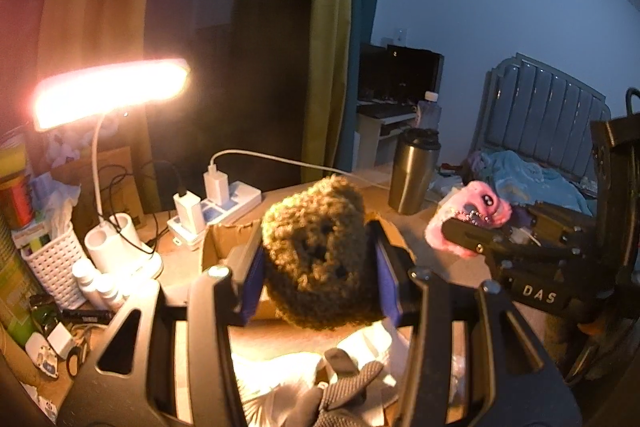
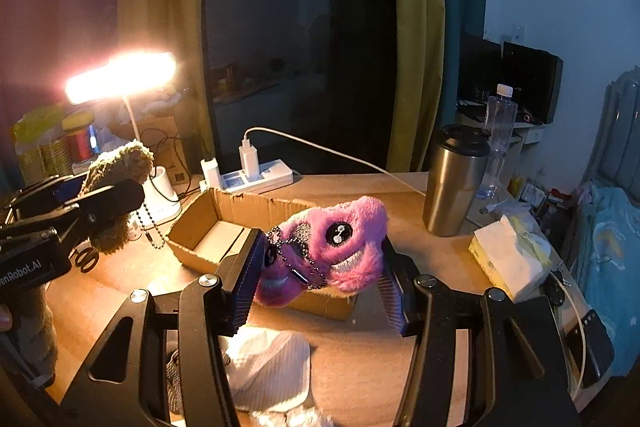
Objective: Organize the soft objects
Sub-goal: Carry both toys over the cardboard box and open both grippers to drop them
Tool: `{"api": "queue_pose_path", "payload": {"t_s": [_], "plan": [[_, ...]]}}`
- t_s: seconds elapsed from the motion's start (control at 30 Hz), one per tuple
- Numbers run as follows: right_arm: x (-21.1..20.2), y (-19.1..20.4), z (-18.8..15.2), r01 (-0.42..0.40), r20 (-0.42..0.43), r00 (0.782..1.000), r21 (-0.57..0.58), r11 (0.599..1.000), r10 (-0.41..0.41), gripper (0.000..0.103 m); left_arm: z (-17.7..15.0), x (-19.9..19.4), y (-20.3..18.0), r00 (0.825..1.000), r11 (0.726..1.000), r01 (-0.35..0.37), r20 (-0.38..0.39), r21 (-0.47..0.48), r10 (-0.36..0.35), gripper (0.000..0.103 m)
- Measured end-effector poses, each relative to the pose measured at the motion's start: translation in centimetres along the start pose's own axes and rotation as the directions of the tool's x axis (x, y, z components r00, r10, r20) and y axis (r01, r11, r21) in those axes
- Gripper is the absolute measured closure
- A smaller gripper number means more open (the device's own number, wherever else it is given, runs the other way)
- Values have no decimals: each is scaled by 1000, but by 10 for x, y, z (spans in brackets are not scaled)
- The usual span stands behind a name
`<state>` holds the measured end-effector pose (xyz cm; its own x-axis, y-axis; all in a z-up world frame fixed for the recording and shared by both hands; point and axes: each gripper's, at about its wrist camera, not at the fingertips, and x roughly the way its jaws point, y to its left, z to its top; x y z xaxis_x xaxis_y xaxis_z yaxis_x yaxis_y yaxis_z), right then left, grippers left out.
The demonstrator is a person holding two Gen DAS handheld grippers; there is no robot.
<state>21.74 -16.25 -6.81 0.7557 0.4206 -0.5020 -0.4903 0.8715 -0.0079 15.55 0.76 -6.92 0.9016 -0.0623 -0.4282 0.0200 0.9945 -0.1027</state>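
A: The left gripper's [image 1: 318,267] fingers [image 1: 252,283] are pinching the brown plush [image 1: 316,251] between their blue pads, one pad pressing each side of it.

B: And the right gripper's [image 2: 322,267] fingers [image 2: 250,275] are squeezing the pink plush [image 2: 332,247] the same way, pads touching both flanks.

A: The brown one is bulging up past the fingertips, its dotted face turning toward the camera; I can't tell its long axis, it's nearly round.

B: The pink one is lying crosswise between the fingers, long axis running pad to pad, eye facing the camera, bead chain [image 2: 292,259] dangling near the left pad.

A: Both are hanging above the desk [image 2: 360,355], with the box [image 2: 208,227] sitting just beyond the fingertips.

B: A white cloth [image 2: 268,367] is lying under the right fingers.
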Motion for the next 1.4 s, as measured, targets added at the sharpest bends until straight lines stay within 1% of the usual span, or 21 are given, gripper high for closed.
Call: {"api": "queue_pose_path", "payload": {"t_s": [0.33, 0.67, 0.9, 1.1, 1.3, 1.4], "plan": [[32, -7, 9, -24, -13, 1000, 11, 1000, 24, 47, 4, 39, 1, 1000, 1000, 21, -17, -7, -21, 55], [75, -12, -3, -52, -81, 995, 32, 998, 54, 47, -10, 98, 8, 994, 1000, 21, -104, -13, -23, 55], [105, -12, -12, -68, -132, 989, 41, 997, 73, 47, -25, 132, 13, 987, 1000, 19, -162, -23, -23, 55], [125, -15, -21, -70, -177, 981, 51, 996, 78, 47, -37, 160, 20, 975, 998, 26, -219, -49, -37, 55], [137, -19, -27, -71, -207, 975, 59, 996, 82, 46, -46, 176, 24, 964, 998, 27, -262, -63, -43, 54], [139, -17, -27, -77, -213, 973, 60, 995, 88, 44, -46, 179, 26, 962, 997, 19, -272, -73, -38, 51]]}}
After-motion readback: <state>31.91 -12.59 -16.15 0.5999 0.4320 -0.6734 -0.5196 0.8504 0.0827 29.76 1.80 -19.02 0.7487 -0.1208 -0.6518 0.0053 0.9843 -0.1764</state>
